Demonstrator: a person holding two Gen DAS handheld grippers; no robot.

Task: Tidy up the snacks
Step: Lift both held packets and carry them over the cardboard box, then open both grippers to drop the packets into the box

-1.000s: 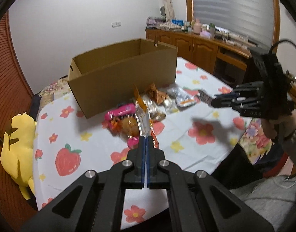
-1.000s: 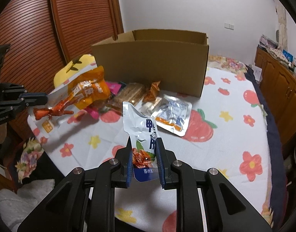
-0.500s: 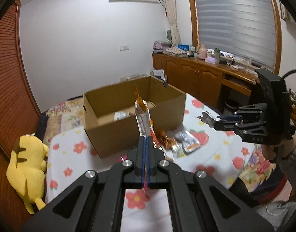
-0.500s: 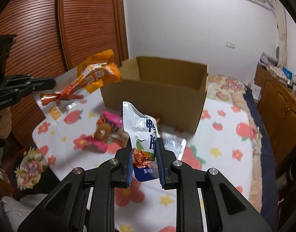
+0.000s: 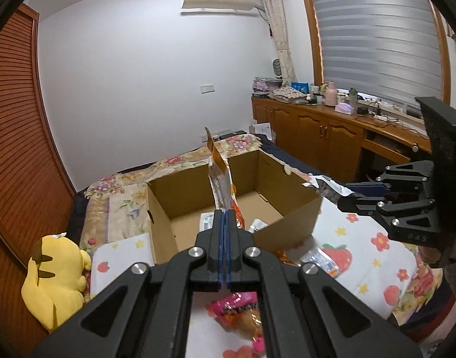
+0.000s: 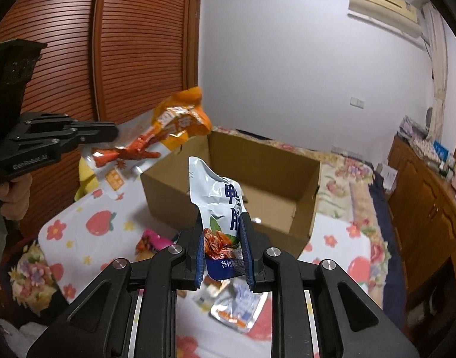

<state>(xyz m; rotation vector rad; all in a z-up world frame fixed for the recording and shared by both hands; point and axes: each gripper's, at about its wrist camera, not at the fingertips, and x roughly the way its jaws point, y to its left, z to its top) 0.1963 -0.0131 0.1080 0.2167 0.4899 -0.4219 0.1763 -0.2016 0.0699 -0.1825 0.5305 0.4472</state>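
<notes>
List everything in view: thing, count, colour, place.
cardboard box: 1, brown, open, on the table, a few packets inside
orange packet: 1, in left claw, in the air
white-blue packet: 1, in right claw, in the air
pink packet: 1, on the table, near side
silver packet: 1, on the table
tablecloth: 1, white, fruit and flower print
plush toy: 1, yellow, beside the table
left claw: shut on orange packet
right claw: shut on white-blue packet

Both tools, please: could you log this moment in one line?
left tool: shut on orange packet | right tool: shut on white packet | box: open
</notes>
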